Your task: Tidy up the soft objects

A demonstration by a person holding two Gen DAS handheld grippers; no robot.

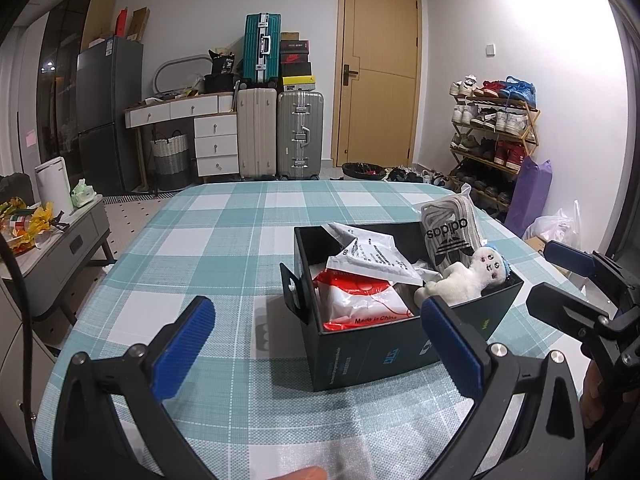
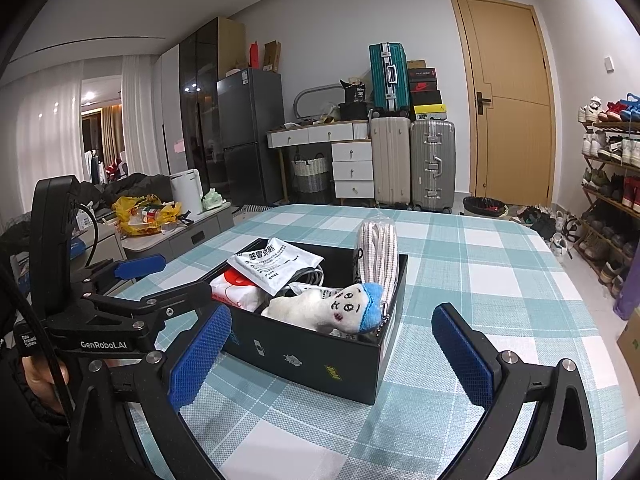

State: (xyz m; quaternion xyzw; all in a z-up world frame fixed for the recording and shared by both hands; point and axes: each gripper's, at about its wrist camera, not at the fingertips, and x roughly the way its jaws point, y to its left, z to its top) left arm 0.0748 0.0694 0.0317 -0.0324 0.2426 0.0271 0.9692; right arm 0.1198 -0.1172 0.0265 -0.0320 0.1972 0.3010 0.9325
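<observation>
A black open box point(image 1: 360, 352) point(image 2: 304, 356) stands on the checked table. In it lie a white plush toy with a blue cap point(image 1: 468, 278) point(image 2: 332, 310), a red-and-white plastic pack point(image 1: 360, 300) point(image 2: 236, 290), a white printed pouch point(image 1: 368, 256) point(image 2: 276, 262) and an upright striped adidas bag point(image 1: 450, 232) point(image 2: 378, 254). My left gripper point(image 1: 316, 344) is open and empty, just in front of the box. My right gripper point(image 2: 332, 356) is open and empty, its fingers on either side of the box's near corner. The right gripper also shows at the right edge of the left wrist view point(image 1: 560, 280).
The table has a teal-and-white checked cloth point(image 1: 224, 240) point(image 2: 500, 264). A low grey cabinet with yellow bags point(image 1: 44, 236) point(image 2: 168, 228) stands to the left. Suitcases point(image 1: 280, 136), a door and a shoe rack point(image 1: 492, 140) are behind.
</observation>
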